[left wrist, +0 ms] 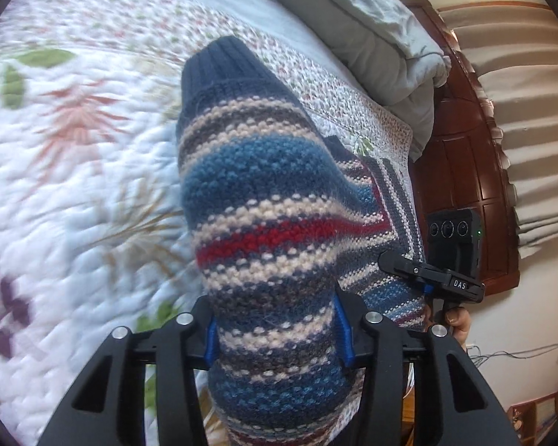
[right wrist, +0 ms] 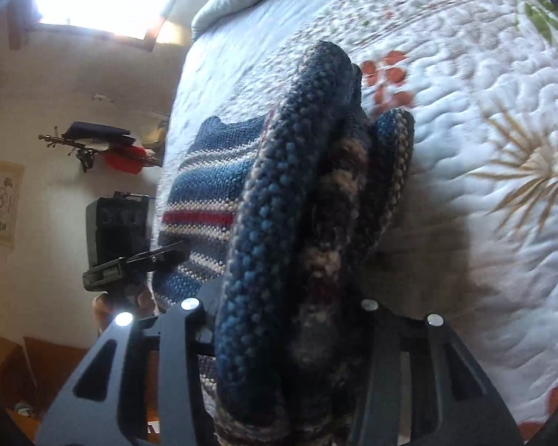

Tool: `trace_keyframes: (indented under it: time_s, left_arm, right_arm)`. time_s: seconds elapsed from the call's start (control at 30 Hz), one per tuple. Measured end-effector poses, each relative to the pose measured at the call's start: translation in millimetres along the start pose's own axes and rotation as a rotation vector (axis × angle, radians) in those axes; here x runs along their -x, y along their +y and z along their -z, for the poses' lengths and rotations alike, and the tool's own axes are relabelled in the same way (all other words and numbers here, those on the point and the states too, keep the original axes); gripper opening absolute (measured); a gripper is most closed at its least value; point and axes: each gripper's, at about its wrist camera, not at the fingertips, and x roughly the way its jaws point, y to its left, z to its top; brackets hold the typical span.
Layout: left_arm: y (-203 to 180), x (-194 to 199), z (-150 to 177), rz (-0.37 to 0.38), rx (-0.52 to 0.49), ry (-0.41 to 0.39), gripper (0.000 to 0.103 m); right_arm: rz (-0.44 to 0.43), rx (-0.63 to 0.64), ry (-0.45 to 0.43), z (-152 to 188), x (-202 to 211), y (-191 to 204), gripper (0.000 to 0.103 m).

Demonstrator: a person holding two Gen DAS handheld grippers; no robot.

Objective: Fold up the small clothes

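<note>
My left gripper (left wrist: pixel 279 334) clamping a sleeve of the striped knit sweater (left wrist: pixel 264 200), my right gripper (right wrist: pixel 282 319) pinching a bunched fold of the same garment, sweater hanging lifted over the floral quilt (left wrist: pixel 74 186), pale blanket (left wrist: pixel 371 33) lying beyond.

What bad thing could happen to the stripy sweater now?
Both grippers pinch thick bunches of the sweater above the quilt. The left gripper and right gripper each hold a fat wad, so the knit might slip out and flop down crooked. The wool could also stretch if they pull apart. The pictures look blurry, so fast moving may spoil a neat fold.
</note>
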Motion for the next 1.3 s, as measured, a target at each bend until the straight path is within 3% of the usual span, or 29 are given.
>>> trace_keyframes:
  time_s: [0.23,0.33,0.43,0.5,0.57,0.67,0.73,0.8,0.87,0.97,1.1,1.2,1.3]
  left_arm:
    - [61.8,91.4,60.2,-0.036,0.048,-0.067,0.047]
    - [102.0,124.7,90.5,-0.057,0.088,-0.084,0.047]
    - [135.8,137.2,110.8,-0.077,0.120,-0.085,0.047]
    - [153.2,137.9,121.0,-0.051,0.142,-0.093,0.048]
    - [163.4,136.4,126.9,-0.007,0.166,-0.108,0.051]
    - [167.9,137.9,131.6,0.030,0.190,-0.151,0.060]
    - [168.1,153.9,135.2,0.024,0.208,-0.203,0.061]
    - [161.2,179.9,141.3,-0.023,0.197,-0.290,0.064]
    - [143.9,203.4,150.8,-0.082,0.125,-0.361,0.064]
    - [107.0,218.6,170.5,-0.028,-0.018,-0.413,0.064]
    - [86.3,191.0,180.9,0.044,-0.090,-0.341,0.064]
    - [93.3,169.3,195.8,0.035,-0.103,-0.287,0.062]
    - [105.7,160.3,205.3,0.058,-0.085,-0.273,0.062]
  right_arm:
    - [-0.113,0.023,0.028,46.2,-70.4,73.0,0.042]
    - [-0.114,0.041,0.071,63.9,-113.8,99.8,0.042]
    - [-0.092,0.035,0.111,79.9,-150.2,111.1,0.042]
    - [-0.071,0.028,0.112,87.2,-165.6,111.2,0.042]
    - [-0.074,-0.001,0.103,88.5,-168.3,108.5,0.044]
    - [-0.042,-0.056,0.095,87.6,-159.1,95.7,0.056]
    - [-0.020,-0.053,0.066,81.1,-140.0,94.8,0.059]
    - [0.008,-0.018,-0.040,72.2,-106.8,105.3,0.059]
    - [-0.003,0.051,-0.098,64.5,-84.7,128.2,0.054]
    - [-0.039,0.161,-0.093,52.8,-83.6,164.9,0.041]
    - [-0.032,0.180,-0.021,41.4,-120.1,165.1,0.032]
    - [0.033,0.140,0.031,26.5,-148.7,138.2,0.032]
    - [0.093,0.126,0.059,20.0,-169.6,119.6,0.008]
